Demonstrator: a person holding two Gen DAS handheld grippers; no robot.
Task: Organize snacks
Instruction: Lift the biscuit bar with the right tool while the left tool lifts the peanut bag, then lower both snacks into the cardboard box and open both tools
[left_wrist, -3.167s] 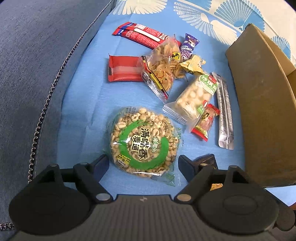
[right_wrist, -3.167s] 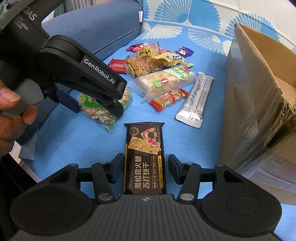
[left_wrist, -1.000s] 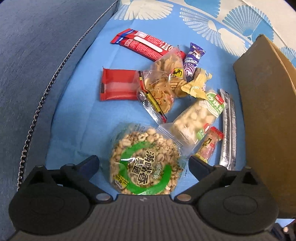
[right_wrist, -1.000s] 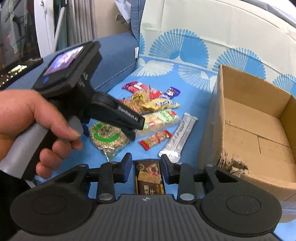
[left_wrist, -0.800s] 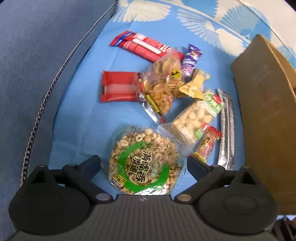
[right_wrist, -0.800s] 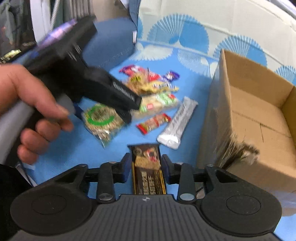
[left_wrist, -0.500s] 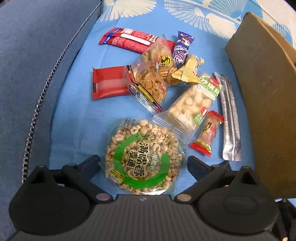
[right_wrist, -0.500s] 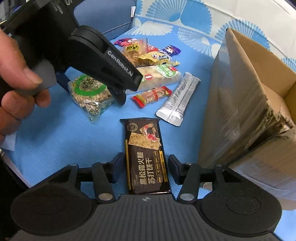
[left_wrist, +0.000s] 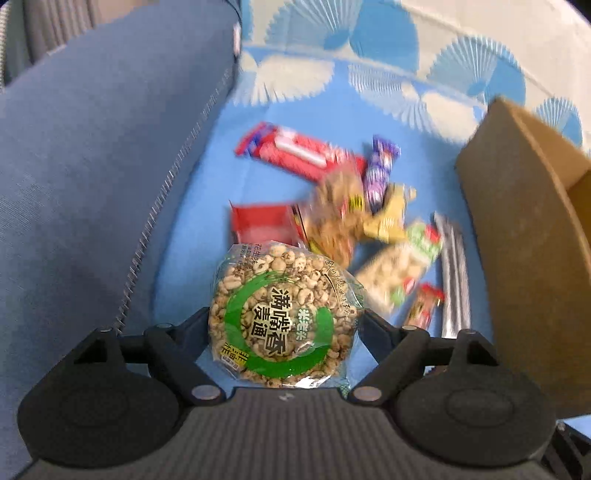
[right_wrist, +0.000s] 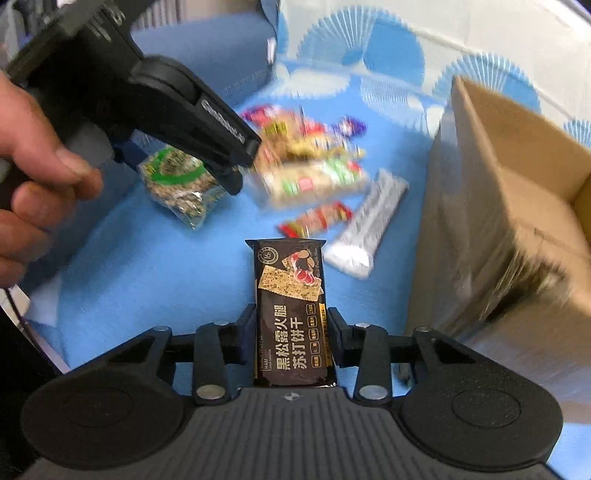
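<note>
My left gripper (left_wrist: 284, 325) is shut on a round clear pack of puffed grain rings with a green label (left_wrist: 282, 319) and holds it above the blue sheet; the pack also shows in the right wrist view (right_wrist: 179, 182). My right gripper (right_wrist: 291, 332) is shut on a dark brown cracker bar pack (right_wrist: 291, 314), lifted off the sheet. An open cardboard box (right_wrist: 517, 206) stands to the right; it also shows in the left wrist view (left_wrist: 524, 258).
Several loose snacks lie blurred on the blue sheet (right_wrist: 155, 277): a silver bar (right_wrist: 369, 225), a small red bar (right_wrist: 317, 219), a long clear biscuit pack (right_wrist: 314, 182), red packs (left_wrist: 291, 151), a purple candy (left_wrist: 382, 170). A blue sofa arm (left_wrist: 92, 184) rises on the left.
Both grippers closed on their packs and lifted them off the sheet: the left on the grain ring pack, the right on the dark cracker bar. Both views now tilt upward.
</note>
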